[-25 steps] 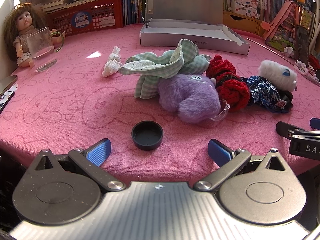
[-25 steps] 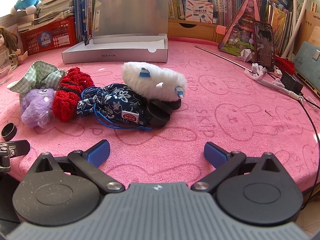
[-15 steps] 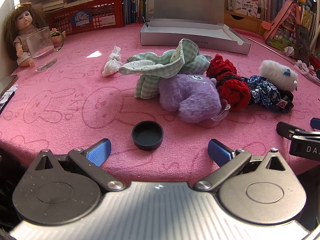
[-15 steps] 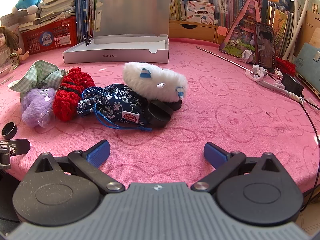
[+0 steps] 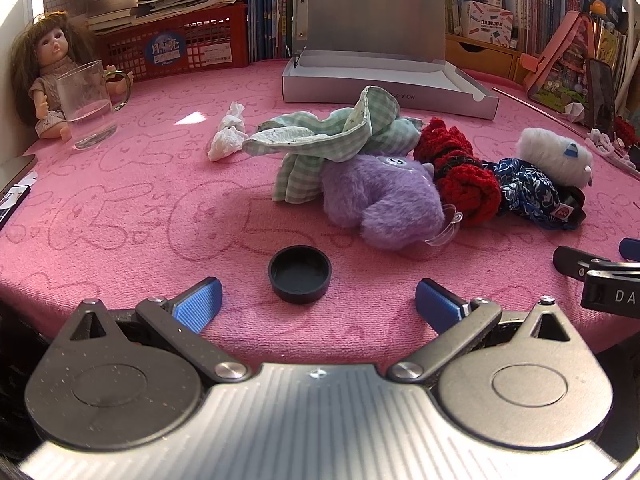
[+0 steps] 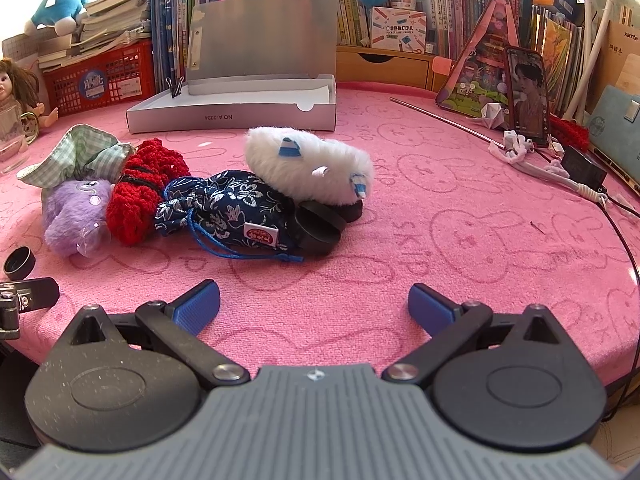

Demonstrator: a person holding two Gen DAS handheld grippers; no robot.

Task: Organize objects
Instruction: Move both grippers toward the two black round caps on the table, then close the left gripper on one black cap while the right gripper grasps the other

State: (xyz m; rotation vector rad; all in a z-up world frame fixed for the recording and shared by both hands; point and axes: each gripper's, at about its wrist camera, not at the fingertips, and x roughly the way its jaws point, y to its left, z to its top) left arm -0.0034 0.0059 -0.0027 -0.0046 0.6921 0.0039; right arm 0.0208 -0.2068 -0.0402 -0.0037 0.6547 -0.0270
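Soft fabric toys and pouches (image 5: 400, 184) are lying clustered mid-table on the pink bunny-print cloth (image 5: 120, 208), both grippers (image 5: 318, 300) (image 6: 314, 300) hovering spread, only the right view revealing stacked black round lids (image 6: 320, 224).

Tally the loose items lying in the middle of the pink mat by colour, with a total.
Purple plush: 1
Red knit item: 1
Green checked cloth: 1
Navy floral pouch: 1
White plush: 1
White tissue: 1
Black caps: 2
Total: 8
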